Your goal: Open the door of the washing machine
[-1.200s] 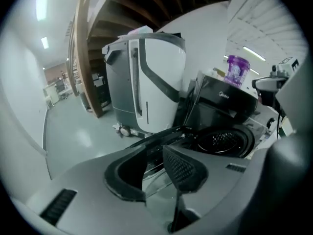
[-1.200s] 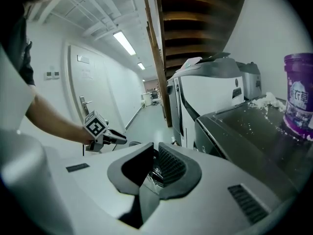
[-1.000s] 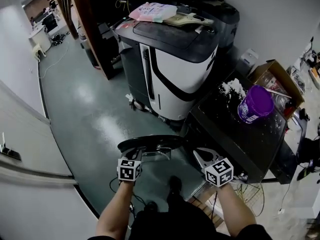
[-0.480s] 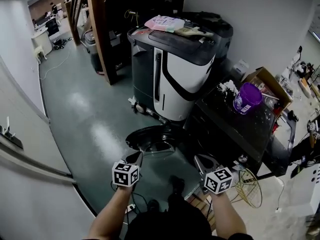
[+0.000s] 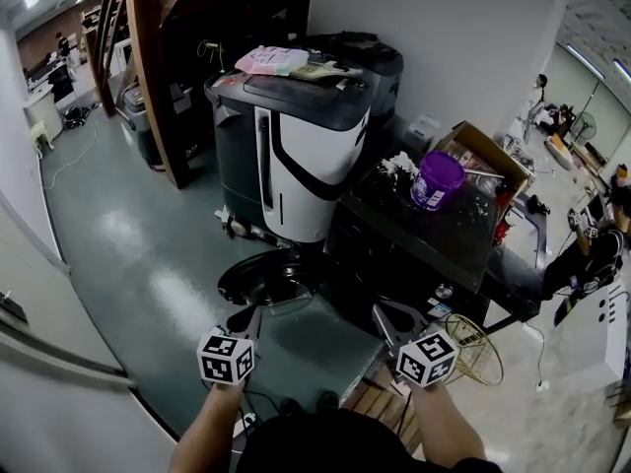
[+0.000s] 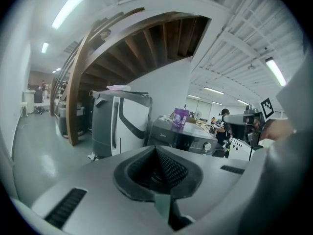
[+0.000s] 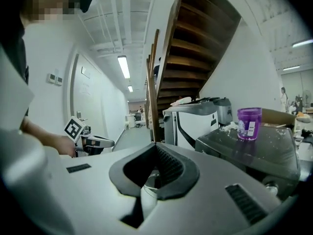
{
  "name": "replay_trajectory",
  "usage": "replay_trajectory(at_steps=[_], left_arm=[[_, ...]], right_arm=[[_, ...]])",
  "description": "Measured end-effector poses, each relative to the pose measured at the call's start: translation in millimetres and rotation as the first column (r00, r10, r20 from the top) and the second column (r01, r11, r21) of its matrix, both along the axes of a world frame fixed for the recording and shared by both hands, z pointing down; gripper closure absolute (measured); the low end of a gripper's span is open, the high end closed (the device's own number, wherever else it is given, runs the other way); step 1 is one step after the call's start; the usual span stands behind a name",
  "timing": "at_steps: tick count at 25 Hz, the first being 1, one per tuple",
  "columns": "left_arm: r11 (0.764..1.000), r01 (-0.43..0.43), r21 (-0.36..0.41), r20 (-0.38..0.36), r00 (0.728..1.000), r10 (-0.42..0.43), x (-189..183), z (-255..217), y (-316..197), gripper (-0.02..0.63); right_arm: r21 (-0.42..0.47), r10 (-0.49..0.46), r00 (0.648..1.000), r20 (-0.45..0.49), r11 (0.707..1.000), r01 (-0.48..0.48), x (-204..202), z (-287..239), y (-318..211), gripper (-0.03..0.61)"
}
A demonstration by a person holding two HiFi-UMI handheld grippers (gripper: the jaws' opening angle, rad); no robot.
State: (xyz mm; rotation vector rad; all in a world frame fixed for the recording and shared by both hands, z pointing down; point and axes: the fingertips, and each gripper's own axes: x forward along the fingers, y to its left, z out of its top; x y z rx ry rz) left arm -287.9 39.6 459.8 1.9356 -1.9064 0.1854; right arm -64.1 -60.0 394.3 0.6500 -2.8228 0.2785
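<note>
One grey-and-white machine (image 5: 296, 156) at back. One black washing machine (image 5: 380, 264) just right of it, one round door (image 5: 264, 280) swung open at its lower left. One cardboard box (image 5: 483, 149) behind. One purple tub (image 5: 437, 178) on washer top. Two grippers: left gripper (image 5: 249, 317) near door, right gripper (image 5: 383, 312) near washer front; both jaws pressed together, empty, touching nothing.

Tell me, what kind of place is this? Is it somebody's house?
Probably not a house. It looks more like a workshop or lab hall. The washing machine stands on a bare green floor, next to a big grey-and-white machine and near a wooden staircase.
</note>
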Motion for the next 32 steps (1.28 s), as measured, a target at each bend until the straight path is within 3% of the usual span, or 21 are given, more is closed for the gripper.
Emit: replay_trajectory(at_steps=[7,14,18,22,29,32], left_arm=[[0.987,-0.07,0.144,0.076,0.995,0.06,41.6,-79.1,-39.0,0.597],[0.965,-0.136,0.226,0.158,0.982,0.101,53.6,-137.0,-62.0,0.597],[0.959,-0.105,0.264,0.169,0.984,0.061,49.1,-147.9,-57.1,0.597],[0.955,-0.093,0.282,0.171,0.984,0.045,41.6,-147.7,-43.8,0.595],[0.926,-0.099,0.365,0.073,0.994,0.078,28.4,-143.7,-19.1,0.591],[0.922,-0.129,0.366,0.113,0.989,0.094,27.1,-145.2,-15.4,0.593]], right_arm=[[0.117,0.093,0.99,0.103,0.988,-0.105,42.0,-69.7,-20.0,0.563],[0.123,0.084,0.972,0.218,0.986,-0.112,42.0,-98.3,-13.1,0.563],[0.085,0.085,0.965,0.249,0.99,-0.109,26.3,-93.0,-9.5,0.563],[0.111,0.017,0.974,0.224,0.993,-0.042,8.5,-88.8,3.8,0.563],[0.112,0.032,0.975,0.221,0.992,-0.058,5.5,-83.4,4.7,0.563],[0.138,-0.03,0.979,0.201,0.99,0.002,-2.6,-83.9,11.0,0.563]])
